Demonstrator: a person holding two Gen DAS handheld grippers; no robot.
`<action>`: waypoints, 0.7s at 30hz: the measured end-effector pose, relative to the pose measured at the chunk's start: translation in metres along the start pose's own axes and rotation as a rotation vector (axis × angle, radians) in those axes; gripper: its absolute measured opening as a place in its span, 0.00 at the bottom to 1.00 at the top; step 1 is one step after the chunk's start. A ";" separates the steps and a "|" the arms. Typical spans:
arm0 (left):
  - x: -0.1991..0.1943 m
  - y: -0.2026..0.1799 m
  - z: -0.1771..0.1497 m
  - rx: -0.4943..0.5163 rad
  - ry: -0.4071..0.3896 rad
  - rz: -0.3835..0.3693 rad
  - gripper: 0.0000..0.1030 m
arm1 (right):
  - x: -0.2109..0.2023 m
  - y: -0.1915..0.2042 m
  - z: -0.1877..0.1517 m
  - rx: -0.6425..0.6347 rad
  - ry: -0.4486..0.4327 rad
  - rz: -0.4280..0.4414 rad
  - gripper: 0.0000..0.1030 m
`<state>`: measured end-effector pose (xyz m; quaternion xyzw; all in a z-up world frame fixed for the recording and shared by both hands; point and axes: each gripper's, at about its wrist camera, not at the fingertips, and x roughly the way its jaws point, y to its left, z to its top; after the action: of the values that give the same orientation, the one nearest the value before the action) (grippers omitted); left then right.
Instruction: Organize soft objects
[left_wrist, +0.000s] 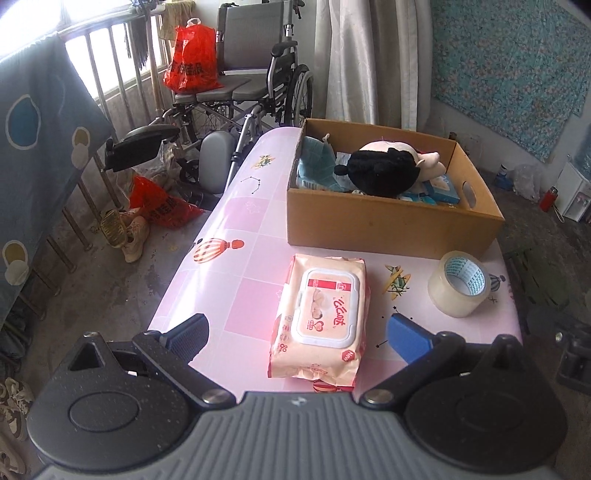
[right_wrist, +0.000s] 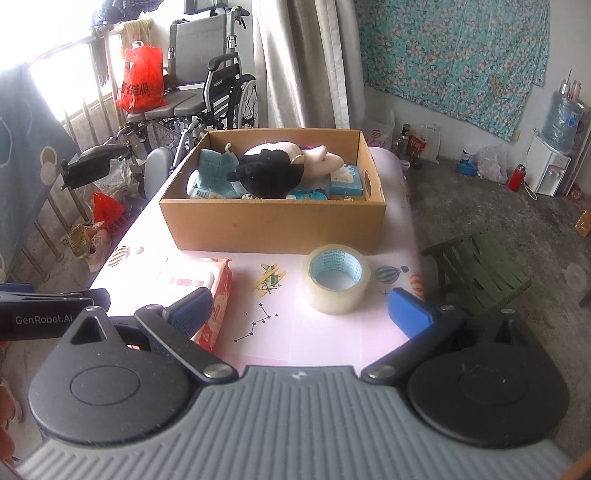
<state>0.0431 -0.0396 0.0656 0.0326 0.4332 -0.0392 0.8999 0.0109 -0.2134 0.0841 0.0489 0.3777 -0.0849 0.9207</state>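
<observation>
Both grippers are spread wide and holding nothing. The left gripper (left_wrist: 299, 338) sits low in its frame with the pink wet wipes pack (left_wrist: 319, 319) lying flat on the table (left_wrist: 236, 218) between its fingers, not pinched. The right gripper (right_wrist: 301, 308) hovers bottom centre, tape roll (right_wrist: 336, 278) just ahead. Cardboard box (right_wrist: 273, 225) mid-frame — plush toy (right_wrist: 275, 171) and tissue packs inside.

Not much legible here: "GenRobot.AI" in white on the black gripper body (right_wrist: 40, 318) at the left edge of the right wrist view, and "New" on a red badge at the wet wipes pack's (left_wrist: 321, 321) lower right corner, plus "80" lower left.
</observation>
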 end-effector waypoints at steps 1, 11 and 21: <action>-0.004 0.000 -0.001 0.002 -0.007 0.007 1.00 | -0.004 0.000 0.000 0.001 0.004 -0.002 0.99; -0.018 -0.004 -0.007 0.011 -0.024 0.024 1.00 | -0.028 0.006 -0.007 0.003 0.004 -0.005 0.99; -0.009 -0.013 -0.021 0.026 0.001 0.005 1.00 | -0.016 -0.007 -0.019 0.021 0.045 -0.039 0.99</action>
<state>0.0196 -0.0503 0.0596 0.0452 0.4331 -0.0424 0.8992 -0.0145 -0.2154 0.0815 0.0533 0.3982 -0.1057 0.9096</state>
